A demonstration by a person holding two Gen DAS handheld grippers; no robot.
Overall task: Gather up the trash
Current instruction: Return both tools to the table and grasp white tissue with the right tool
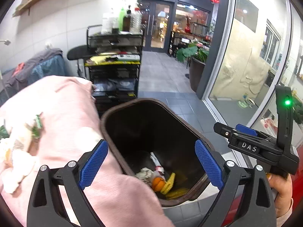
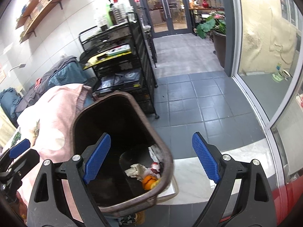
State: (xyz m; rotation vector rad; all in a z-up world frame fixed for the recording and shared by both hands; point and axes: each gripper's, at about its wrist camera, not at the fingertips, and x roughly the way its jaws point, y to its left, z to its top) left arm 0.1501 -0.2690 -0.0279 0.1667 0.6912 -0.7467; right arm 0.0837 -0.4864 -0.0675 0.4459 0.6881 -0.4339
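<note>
Left tool jaws wide apart, empty, right tool likewise

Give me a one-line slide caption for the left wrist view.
Open left gripper above a brown trash bin holding crumpled paper, orange peel and a yellow scrap.

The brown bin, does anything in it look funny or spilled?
Nothing stands out. The brown bin stands upright beside the pink cloth, and the trash lies at its bottom: crumpled paper, an orange peel and yellow scraps. No spill shows on the floor.
</note>
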